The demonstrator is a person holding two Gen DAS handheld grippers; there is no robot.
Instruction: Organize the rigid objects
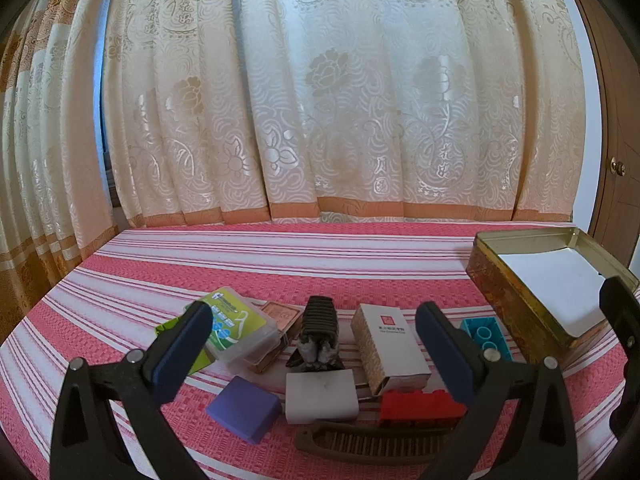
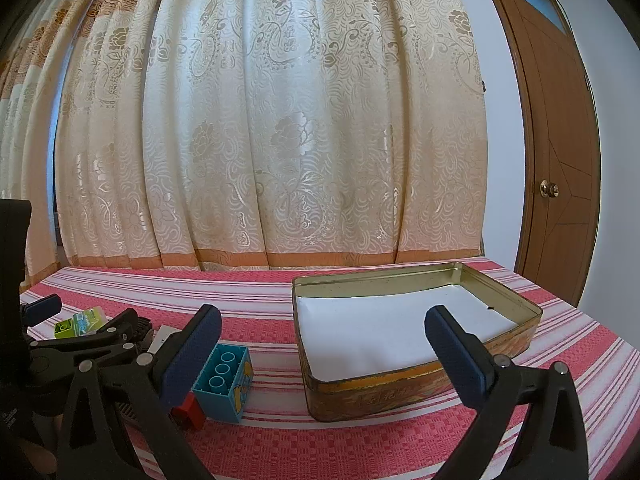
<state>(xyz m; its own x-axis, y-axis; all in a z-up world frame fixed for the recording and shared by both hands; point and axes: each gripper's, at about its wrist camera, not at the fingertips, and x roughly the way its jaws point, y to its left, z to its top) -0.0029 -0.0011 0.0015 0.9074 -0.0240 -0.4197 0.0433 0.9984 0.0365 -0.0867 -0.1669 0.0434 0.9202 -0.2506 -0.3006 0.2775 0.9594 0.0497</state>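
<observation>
Small items lie in a cluster on the striped cloth in the left wrist view: a clear case with a green card (image 1: 240, 326), a black ribbed clip (image 1: 318, 332), a white and gold box (image 1: 390, 348), a purple block (image 1: 244, 408), a white block (image 1: 321, 397), a red brick (image 1: 420, 406), a brown comb (image 1: 372, 442) and a teal brick (image 1: 486, 336). My left gripper (image 1: 316, 346) hovers open over them, holding nothing. My right gripper (image 2: 324, 356) is open in front of the gold tin (image 2: 400, 394), with the teal brick (image 2: 224, 380) beside its left finger.
The tin (image 1: 508, 300) is open and lined with white paper, at the right of the cloth-covered surface. A patterned curtain (image 1: 320, 100) hangs close behind. A wooden door (image 2: 560, 160) stands at far right. The left gripper's frame (image 2: 80, 344) shows at the right view's left edge.
</observation>
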